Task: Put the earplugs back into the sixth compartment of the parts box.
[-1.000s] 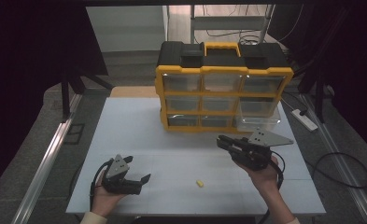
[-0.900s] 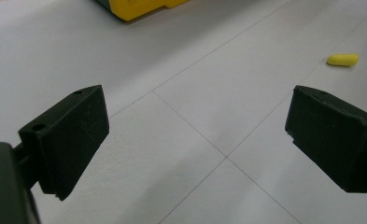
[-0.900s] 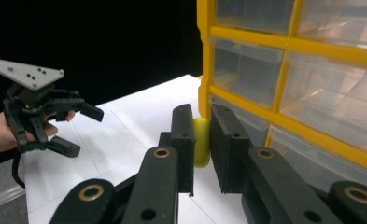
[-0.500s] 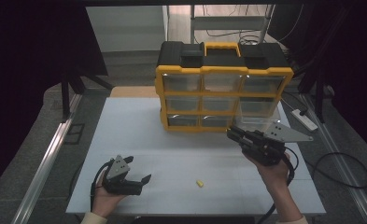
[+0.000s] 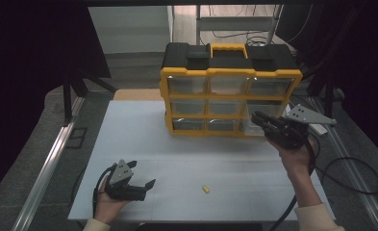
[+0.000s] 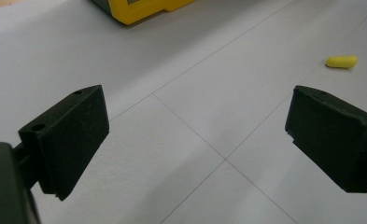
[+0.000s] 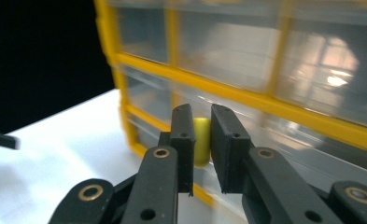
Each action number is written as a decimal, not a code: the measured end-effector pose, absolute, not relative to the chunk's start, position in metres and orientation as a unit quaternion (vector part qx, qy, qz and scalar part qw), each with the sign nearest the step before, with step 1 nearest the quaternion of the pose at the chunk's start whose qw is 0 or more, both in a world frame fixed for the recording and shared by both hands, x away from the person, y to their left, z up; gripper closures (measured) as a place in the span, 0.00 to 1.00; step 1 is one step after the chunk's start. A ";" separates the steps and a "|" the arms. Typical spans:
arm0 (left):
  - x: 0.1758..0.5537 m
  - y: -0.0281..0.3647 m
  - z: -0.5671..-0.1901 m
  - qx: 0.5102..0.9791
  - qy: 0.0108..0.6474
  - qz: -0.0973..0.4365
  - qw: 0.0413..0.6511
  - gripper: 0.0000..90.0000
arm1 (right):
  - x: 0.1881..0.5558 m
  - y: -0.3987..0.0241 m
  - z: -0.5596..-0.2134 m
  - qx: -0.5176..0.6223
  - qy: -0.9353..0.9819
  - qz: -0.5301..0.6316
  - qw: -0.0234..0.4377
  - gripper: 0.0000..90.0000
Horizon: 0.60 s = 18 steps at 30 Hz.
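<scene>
A yellow and black drawer organizer point(image 5: 230, 91) with clear drawers stands at the back of the white table point(image 5: 143, 144). My right gripper point(image 5: 258, 118) is raised in front of its lower right drawers, shut on a small yellow earplug point(image 7: 201, 140) pinched between the pads, close to the cabinet front point(image 7: 274, 93). My left gripper point(image 5: 145, 185) rests low at the table's front left, open, with nothing between its jaws. A second yellow earplug point(image 5: 206, 189) lies on the table to the right of that gripper, and it appears in the left gripper view as the loose earplug point(image 6: 342, 61).
Cables point(image 5: 355, 168) trail on the floor right of the table. A power strip point(image 5: 319, 127) lies beyond the right edge. A metal rail point(image 5: 47, 168) runs along the left side. A bare table surface stretches between the two grippers.
My right gripper has risen and moved away from the table's front toward the organizer's lower right drawers, still pinching the earplug. The left gripper and the loose earplug have stayed put.
</scene>
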<state>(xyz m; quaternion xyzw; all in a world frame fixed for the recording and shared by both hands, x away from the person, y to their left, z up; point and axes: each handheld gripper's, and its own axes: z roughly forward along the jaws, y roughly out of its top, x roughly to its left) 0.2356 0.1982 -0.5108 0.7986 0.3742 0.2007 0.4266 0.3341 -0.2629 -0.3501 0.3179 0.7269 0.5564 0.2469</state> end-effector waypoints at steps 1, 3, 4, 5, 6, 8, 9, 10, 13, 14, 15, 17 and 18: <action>0.236 0.198 -0.511 0.799 0.374 0.201 0.427 0.07 | 0.338 -0.266 -0.350 0.328 0.726 0.552 0.247 0.88; 0.235 0.198 -0.511 0.799 0.374 0.200 0.426 0.07 | 0.343 -0.270 -0.349 0.332 0.724 0.551 0.250 0.88; 0.235 0.198 -0.511 0.799 0.374 0.200 0.426 0.07 | 0.345 -0.272 -0.349 0.334 0.725 0.546 0.254 0.88; 0.235 0.198 -0.511 0.799 0.374 0.200 0.426 0.07 | 0.345 -0.272 -0.349 0.334 0.725 0.546 0.254 0.88; 0.235 0.198 -0.511 0.800 0.373 0.200 0.426 0.07 | 0.349 -0.275 -0.350 0.343 0.723 0.543 0.255 0.88; 0.235 0.198 -0.511 0.799 0.375 0.199 0.426 0.07 | 0.352 -0.276 -0.351 0.349 0.721 0.539 0.260 0.88; 0.235 0.198 -0.511 0.799 0.375 0.199 0.427 0.07 | 0.354 -0.277 -0.351 0.352 0.721 0.537 0.262 0.88; 0.235 0.199 -0.511 0.799 0.375 0.199 0.426 0.07 | 0.355 -0.278 -0.352 0.356 0.719 0.535 0.265 0.88; 0.236 0.199 -0.511 0.799 0.375 0.199 0.425 0.07 | 0.359 -0.281 -0.352 0.364 0.719 0.526 0.273 0.87; 0.236 0.199 -0.511 0.800 0.374 0.200 0.425 0.07 | 0.360 -0.282 -0.353 0.367 0.718 0.524 0.274 0.87; 0.235 0.199 -0.511 0.800 0.374 0.199 0.425 0.07 | 0.361 -0.283 -0.353 0.371 0.717 0.522 0.276 0.87; 0.236 0.199 -0.511 0.800 0.375 0.199 0.425 0.07 | 0.363 -0.285 -0.353 0.375 0.715 0.519 0.280 0.87; 0.236 0.199 -0.511 0.800 0.375 0.200 0.424 0.07 | 0.364 -0.286 -0.353 0.377 0.716 0.516 0.281 0.87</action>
